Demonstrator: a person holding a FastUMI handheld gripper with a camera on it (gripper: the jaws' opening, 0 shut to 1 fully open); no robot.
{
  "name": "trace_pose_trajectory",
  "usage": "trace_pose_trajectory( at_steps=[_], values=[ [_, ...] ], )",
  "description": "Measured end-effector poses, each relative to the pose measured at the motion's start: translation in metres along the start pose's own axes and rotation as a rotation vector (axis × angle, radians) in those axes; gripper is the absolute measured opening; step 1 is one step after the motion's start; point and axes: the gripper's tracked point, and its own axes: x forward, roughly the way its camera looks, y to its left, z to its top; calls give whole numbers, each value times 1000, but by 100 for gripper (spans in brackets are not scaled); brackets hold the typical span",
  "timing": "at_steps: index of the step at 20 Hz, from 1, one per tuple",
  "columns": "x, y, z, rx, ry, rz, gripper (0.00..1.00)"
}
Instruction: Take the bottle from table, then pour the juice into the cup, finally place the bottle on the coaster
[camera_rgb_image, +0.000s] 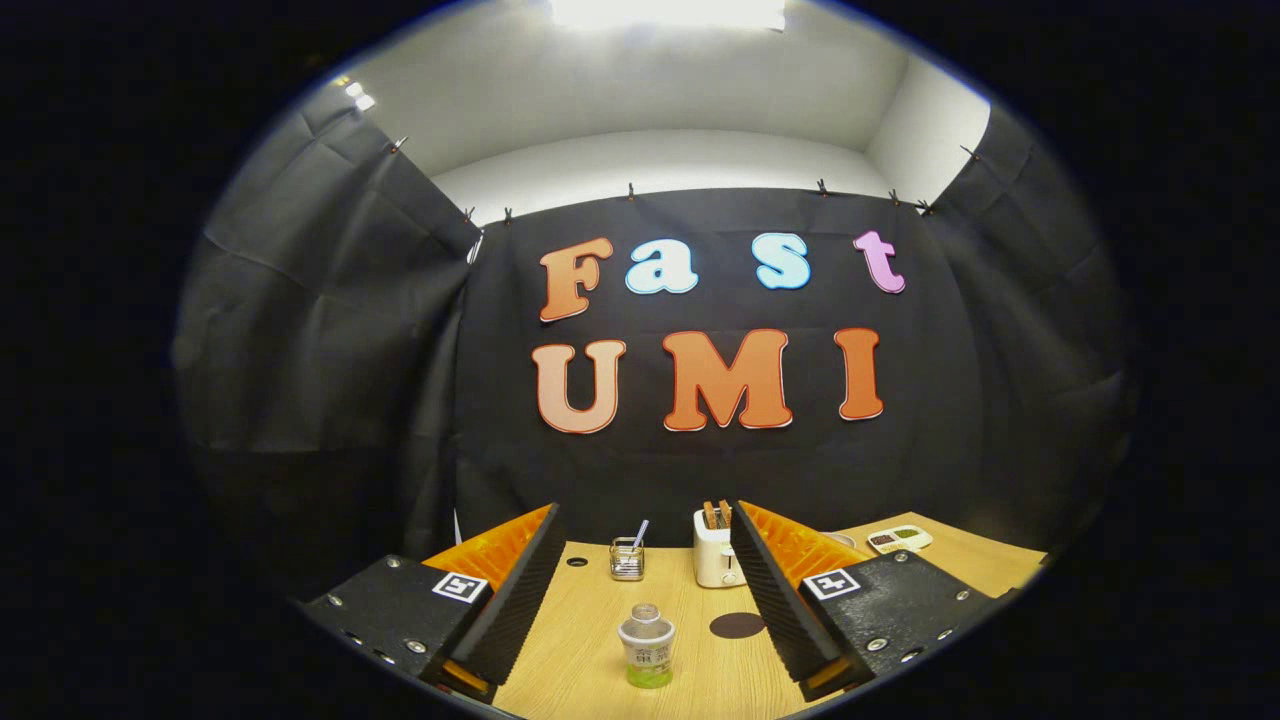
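Observation:
A small clear bottle (646, 646) with a label and green juice at its bottom stands upright on the wooden table (590, 640), uncapped as far as I can tell. It sits between my two fingers and a little ahead of them. My gripper (645, 540) is open, fingers wide apart, touching nothing. A dark round coaster (737, 625) lies on the table just right of the bottle, close to the right finger (775, 590). A clear glass cup (627, 558) with a straw or spoon in it stands farther back, beyond the bottle.
A white toaster (714, 550) with bread slices in it stands at the back, right of the cup. A small tray (899, 539) with dark items lies at the far right. A small dark hole (577, 562) marks the tabletop left of the cup.

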Motion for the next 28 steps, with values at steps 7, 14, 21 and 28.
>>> trace_pose_trajectory(
  at_steps=[7,14,21,28],
  values=[
    [17,-4,-54,-22,59,-20,99],
    [31,-1,-117,-30,100,-12,99],
    [40,7,-189,-1,177,54,99],
    [55,10,-263,-139,347,75,97]
  ],
)
